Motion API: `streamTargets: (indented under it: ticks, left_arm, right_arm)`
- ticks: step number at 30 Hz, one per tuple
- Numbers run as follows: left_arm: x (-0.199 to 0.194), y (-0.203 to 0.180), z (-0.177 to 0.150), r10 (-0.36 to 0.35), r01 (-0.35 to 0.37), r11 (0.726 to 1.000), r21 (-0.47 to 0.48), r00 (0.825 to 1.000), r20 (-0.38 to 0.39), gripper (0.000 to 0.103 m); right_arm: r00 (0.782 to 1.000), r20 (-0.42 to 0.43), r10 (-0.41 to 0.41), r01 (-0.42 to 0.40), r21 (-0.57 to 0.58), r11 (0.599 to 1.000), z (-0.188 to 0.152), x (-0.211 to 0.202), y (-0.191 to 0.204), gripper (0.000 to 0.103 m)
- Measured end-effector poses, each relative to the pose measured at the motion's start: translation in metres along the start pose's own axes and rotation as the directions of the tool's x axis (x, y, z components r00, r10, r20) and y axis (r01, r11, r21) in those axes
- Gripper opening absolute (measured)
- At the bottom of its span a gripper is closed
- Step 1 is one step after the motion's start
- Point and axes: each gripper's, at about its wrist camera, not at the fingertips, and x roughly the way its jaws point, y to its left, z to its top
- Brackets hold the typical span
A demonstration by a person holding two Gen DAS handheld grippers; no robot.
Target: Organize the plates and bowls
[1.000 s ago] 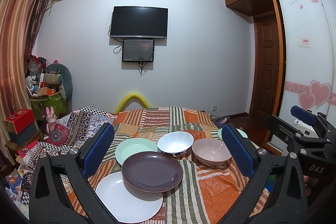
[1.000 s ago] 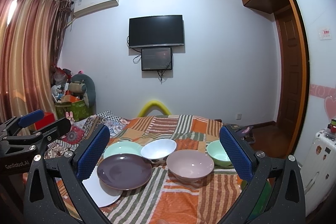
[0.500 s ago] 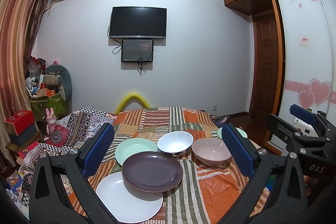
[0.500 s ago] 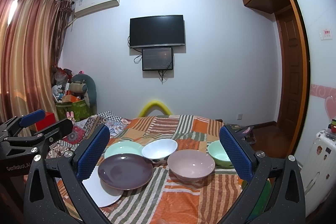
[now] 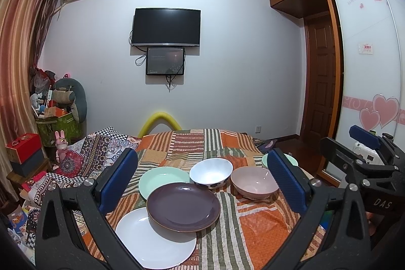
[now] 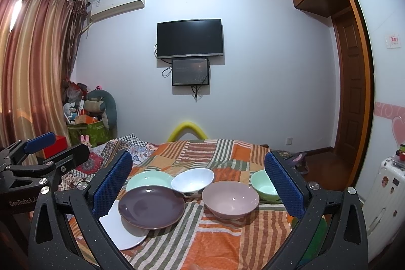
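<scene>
On the striped patchwork bedspread (image 5: 265,227) lie a white plate (image 5: 152,242), a dark purple plate (image 5: 182,205) overlapping it, and a mint green plate (image 5: 160,179) behind. To their right stand a white bowl (image 5: 210,170), a pink bowl (image 5: 253,181) and a mint green bowl (image 6: 263,184). My left gripper (image 5: 202,184) hovers open above the plates, holding nothing. My right gripper (image 6: 200,186) is open and empty over the bowls (image 6: 230,199). Each gripper shows at the edge of the other's view.
A patterned blanket (image 5: 83,156) covers the bed's left side. Boxes and a bin of toys (image 5: 58,118) crowd the left corner. A yellow foam arch (image 5: 162,120) stands beyond the bed. A wardrobe and door (image 5: 321,82) fill the right wall.
</scene>
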Motion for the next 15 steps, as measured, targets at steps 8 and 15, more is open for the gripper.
streamTargets:
  ticks: [8, 15]
  left_arm:
    - [-0.0002, -0.0004, -0.0005, -0.003, 0.003, 1.000, 0.001, 1.000, -0.002, 0.103]
    - [0.0001, -0.0007, -0.0006, -0.003, 0.003, 1.000, 0.000, 1.000, -0.003, 0.103]
  right_arm:
    - [1.000, -0.001, 0.004, -0.004, 0.000, 1.000, -0.0001, 0.0005, 0.0003, 0.103]
    - [1.000, -0.002, 0.004, -0.004, 0.000, 1.000, -0.0005, 0.0005, 0.0007, 0.103]
